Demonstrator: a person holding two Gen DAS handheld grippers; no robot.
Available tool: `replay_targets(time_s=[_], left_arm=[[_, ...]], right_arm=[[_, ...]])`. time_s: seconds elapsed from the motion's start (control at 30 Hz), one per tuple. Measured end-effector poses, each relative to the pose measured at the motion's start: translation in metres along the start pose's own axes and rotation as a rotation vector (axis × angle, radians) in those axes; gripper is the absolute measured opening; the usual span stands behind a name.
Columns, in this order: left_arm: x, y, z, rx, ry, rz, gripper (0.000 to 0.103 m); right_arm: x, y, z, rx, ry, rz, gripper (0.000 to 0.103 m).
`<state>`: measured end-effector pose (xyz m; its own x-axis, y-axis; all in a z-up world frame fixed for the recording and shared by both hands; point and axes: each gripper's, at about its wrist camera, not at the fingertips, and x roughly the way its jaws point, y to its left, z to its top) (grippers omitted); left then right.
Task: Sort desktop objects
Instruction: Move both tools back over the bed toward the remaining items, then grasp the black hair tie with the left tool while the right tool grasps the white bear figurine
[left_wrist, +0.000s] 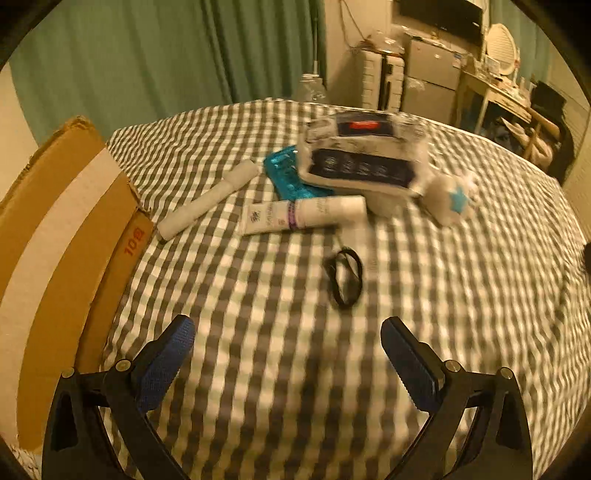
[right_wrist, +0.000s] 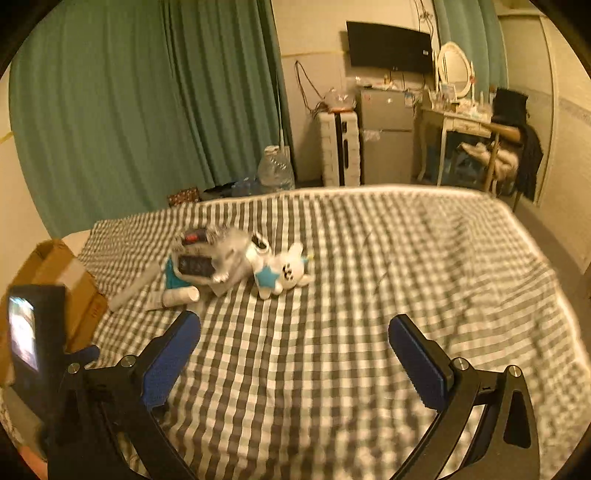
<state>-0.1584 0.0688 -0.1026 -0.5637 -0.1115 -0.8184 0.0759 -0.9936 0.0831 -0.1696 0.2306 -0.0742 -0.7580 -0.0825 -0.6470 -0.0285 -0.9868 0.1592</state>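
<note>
Two grippers hover above a checked bed (left_wrist: 280, 369), each with jaws spread wide and holding nothing. The left gripper (left_wrist: 288, 365) points forward and down at the cover; the right gripper (right_wrist: 293, 363) sits higher, aimed across the bed toward the far edge.

The task items lie in a cluster ahead of the left gripper, left of centre on the bed. A black band (left_wrist: 343, 277) lies nearest, apart from the rest. Beyond it lies a white tube (left_wrist: 295, 217), with a white roll (left_wrist: 210, 199) to its left. A teal pack (left_wrist: 291, 177) lies partly under a clear bag (left_wrist: 364, 155) with dark contents. A plush toy (right_wrist: 282, 273) lies just right of the bag. A cardboard box (left_wrist: 62, 251) stands at the bed's left edge. Nothing stands between either gripper and the cluster.
</note>
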Motion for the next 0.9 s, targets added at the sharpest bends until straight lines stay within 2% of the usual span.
replay_targets(time_s=[0.07, 0.13, 0.2, 0.3, 0.33, 0.37, 0.4, 0.43, 0.47, 0.5, 0.57, 0.6, 0.63, 0.67, 0.7, 0.77, 0.9], left_arm=[[0.012, -0.006, 0.004, 0.034, -0.023, -0.001, 0.103], [0.024, -0.016, 0.004, 0.079, -0.036, 0.009, 0.098], [0.037, -0.02, 0.002, 0.081, -0.039, 0.023, 0.096], [0.047, -0.011, 0.001, 0.021, -0.043, -0.035, 0.094], [0.049, -0.006, 0.001, -0.007, -0.03, -0.077, 0.092], [0.05, -0.003, 0.002, -0.017, -0.031, -0.096, 0.084], [0.049, -0.002, 0.002, -0.018, -0.037, -0.114, 0.064], [0.047, -0.003, 0.003, -0.001, -0.037, -0.134, 0.052], [0.045, -0.006, 0.005, 0.024, -0.037, -0.137, 0.029], [0.042, -0.008, 0.005, 0.04, -0.033, -0.138, 0.016], [0.039, -0.008, 0.004, 0.032, -0.02, -0.158, 0.009], [0.036, -0.005, 0.001, 0.017, -0.01, -0.166, 0.008], [0.035, -0.003, -0.001, 0.008, -0.007, -0.168, 0.007], [0.032, -0.001, -0.004, -0.005, -0.003, -0.172, 0.007], [0.029, 0.001, -0.006, -0.008, -0.001, -0.178, 0.007], [0.025, 0.005, -0.007, 0.003, -0.008, -0.184, 0.007], [0.006, 0.022, -0.012, -0.045, -0.021, -0.22, 0.007]], right_arm=[[0.025, -0.003, -0.002, 0.005, 0.03, 0.001, 0.102], [0.048, -0.004, -0.001, -0.018, 0.056, -0.007, 0.102], [0.067, -0.003, 0.006, -0.045, 0.067, -0.011, 0.101], [0.09, 0.004, 0.016, -0.073, 0.085, 0.01, 0.095], [0.096, 0.008, 0.019, -0.092, 0.084, 0.013, 0.095], [0.101, 0.012, 0.022, -0.109, 0.084, 0.015, 0.095], [0.108, 0.017, 0.025, -0.13, 0.088, 0.008, 0.095], [0.116, 0.021, 0.028, -0.155, 0.104, -0.006, 0.095], [0.123, 0.024, 0.03, -0.174, 0.116, -0.029, 0.095], [0.129, 0.026, 0.033, -0.189, 0.128, -0.042, 0.095], [0.139, 0.027, 0.036, -0.187, 0.151, -0.047, 0.095], [0.144, 0.028, 0.037, -0.185, 0.174, -0.037, 0.091], [0.147, 0.029, 0.037, -0.195, 0.195, -0.039, 0.072], [0.15, 0.031, 0.035, -0.215, 0.223, -0.071, 0.062], [0.149, 0.031, 0.031, -0.221, 0.237, -0.087, 0.062], [0.137, 0.029, 0.022, -0.21, 0.229, -0.062, 0.062], [0.099, 0.012, -0.01, -0.108, 0.226, -0.011, 0.062]])
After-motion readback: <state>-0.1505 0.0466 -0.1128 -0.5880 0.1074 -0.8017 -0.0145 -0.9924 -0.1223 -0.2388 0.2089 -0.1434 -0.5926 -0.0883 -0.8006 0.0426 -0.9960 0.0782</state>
